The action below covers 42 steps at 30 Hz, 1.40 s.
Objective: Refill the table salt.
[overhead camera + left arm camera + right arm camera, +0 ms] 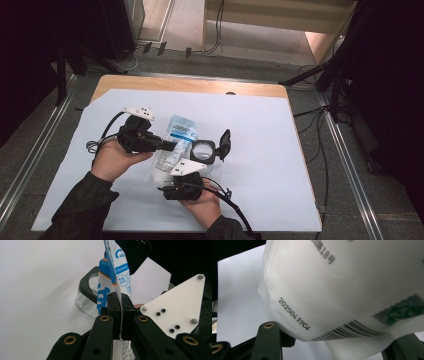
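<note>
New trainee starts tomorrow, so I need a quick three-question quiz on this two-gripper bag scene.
1. True or false: the left gripper has its jaws pinched shut on the top edge of the white and blue plastic bag.
2. Which thing stands just beside the bag: A) a clear jar with a black flip lid, B) a red mug, C) a metal bowl?
3. Fill in: the right gripper holds the bag's bulging ______ end, near the barcode.

Key: 1 true; 2 A; 3 lower.
</note>
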{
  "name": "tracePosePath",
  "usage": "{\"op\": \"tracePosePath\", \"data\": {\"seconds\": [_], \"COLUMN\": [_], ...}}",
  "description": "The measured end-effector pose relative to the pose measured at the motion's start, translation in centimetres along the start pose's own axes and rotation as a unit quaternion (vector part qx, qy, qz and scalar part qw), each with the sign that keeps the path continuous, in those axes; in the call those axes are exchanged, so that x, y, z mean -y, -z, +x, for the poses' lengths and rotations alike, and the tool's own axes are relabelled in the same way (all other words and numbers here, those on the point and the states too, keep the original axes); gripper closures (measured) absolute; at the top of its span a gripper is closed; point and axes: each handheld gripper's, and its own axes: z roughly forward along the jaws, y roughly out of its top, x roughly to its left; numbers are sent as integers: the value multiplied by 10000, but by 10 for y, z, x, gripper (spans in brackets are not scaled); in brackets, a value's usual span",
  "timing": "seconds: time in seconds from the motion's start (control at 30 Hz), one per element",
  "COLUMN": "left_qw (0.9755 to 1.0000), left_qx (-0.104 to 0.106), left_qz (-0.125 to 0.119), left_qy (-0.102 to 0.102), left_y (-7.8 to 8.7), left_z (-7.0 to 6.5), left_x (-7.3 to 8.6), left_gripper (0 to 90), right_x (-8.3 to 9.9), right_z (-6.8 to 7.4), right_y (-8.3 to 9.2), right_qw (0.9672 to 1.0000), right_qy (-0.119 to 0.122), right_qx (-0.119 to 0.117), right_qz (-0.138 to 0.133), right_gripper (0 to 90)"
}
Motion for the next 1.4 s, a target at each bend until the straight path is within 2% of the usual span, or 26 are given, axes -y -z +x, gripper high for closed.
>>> {"op": "tracePosePath", "data": {"seconds": [0.13,0.2,0.3,0.53,0.7,0.8,0.9,1.2,1.3,1.4], "left_qw": [10000,10000,10000,9999,9999,9999,9999,9998,9997,9997], "left_qx": [28,21,56,101,38,-11,61,42,130,24], "left_qz": [-32,-3,51,80,88,107,98,165,189,205], "left_qy": [6,-2,16,57,91,81,125,107,86,97], "left_y": [-1,-3,-7,-13,-16,-19,-20,-13,-10,-8], "left_z": [1,2,3,4,6,4,4,0,-1,-1], "left_x": [-3,-4,-5,-9,-10,-9,-8,-1,1,2], "left_gripper": [900,900,900,900,900,900,898,851,839,881], "right_x": [0,0,1,4,6,7,9,10,10,10], "right_z": [-1,-1,0,-2,-3,-3,-3,-3,-2,0], "right_y": [4,4,4,7,9,9,9,10,10,9], "right_qw": [9999,9998,9998,9998,9997,9996,9994,9987,9988,9988], "right_qy": [-101,-171,-149,-170,-215,-265,-325,-459,-451,-431], "right_qx": [-9,-96,-145,-84,11,37,47,-31,-66,-111], "right_qz": [-64,-61,-23,-46,-67,-74,-107,-202,-202,-217], "right_gripper": [430,437,445,437,511,519,525,537,542,542]}}
